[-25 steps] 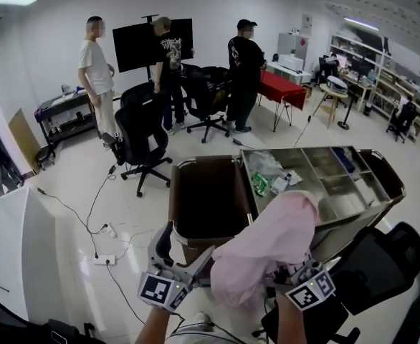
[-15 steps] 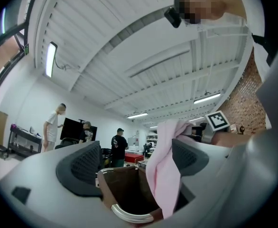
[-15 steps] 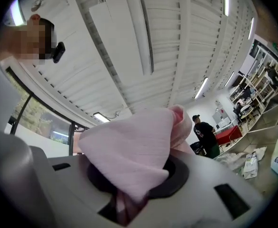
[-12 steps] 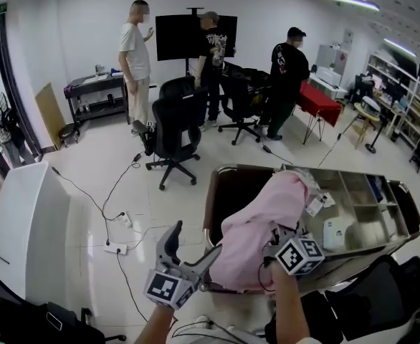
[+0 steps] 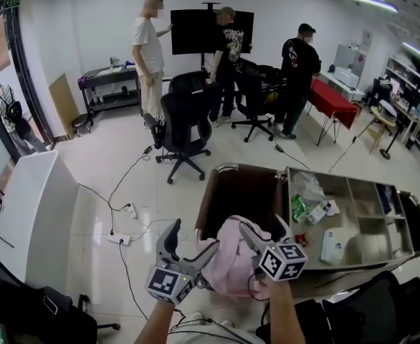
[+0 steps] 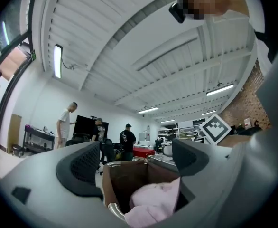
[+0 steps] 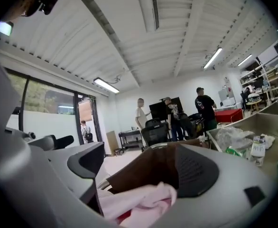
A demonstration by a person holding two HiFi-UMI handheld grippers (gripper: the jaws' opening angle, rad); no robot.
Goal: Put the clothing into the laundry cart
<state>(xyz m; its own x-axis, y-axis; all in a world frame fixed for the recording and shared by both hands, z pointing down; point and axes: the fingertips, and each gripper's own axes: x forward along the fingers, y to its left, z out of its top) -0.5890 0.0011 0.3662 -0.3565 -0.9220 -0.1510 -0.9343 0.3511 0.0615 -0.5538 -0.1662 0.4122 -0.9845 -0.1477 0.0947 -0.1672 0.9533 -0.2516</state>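
Note:
The pink clothing [image 5: 230, 262] lies bunched over the near rim of the laundry cart's brown bag [image 5: 240, 196]. My right gripper [image 5: 266, 229] hovers just above it. Its jaws are opening and the pads do not press on the cloth. In the right gripper view the pink clothing [image 7: 135, 202] sags below the right gripper [image 7: 141, 165], in front of the brown bag [image 7: 151, 167]. My left gripper [image 5: 193, 239] stands open beside the garment's left edge, holding nothing. From the left gripper [image 6: 136, 163] view, the pink clothing [image 6: 154, 202] sits low inside the brown bag [image 6: 127, 175].
The cart's metal tray [image 5: 400, 224] on the right holds packets and small items in compartments. Three people [image 5: 230, 45] stand at the back by a screen. Black office chairs [image 5: 185, 124] stand beyond the cart. Cables and a power strip [image 5: 120, 239] lie on the floor at left, near a white panel [image 5: 34, 217].
The pink garment, held high over the cart by the shut right gripper, has dropped onto the bag's near rim. The right jaws have opened. The left gripper stayed open.

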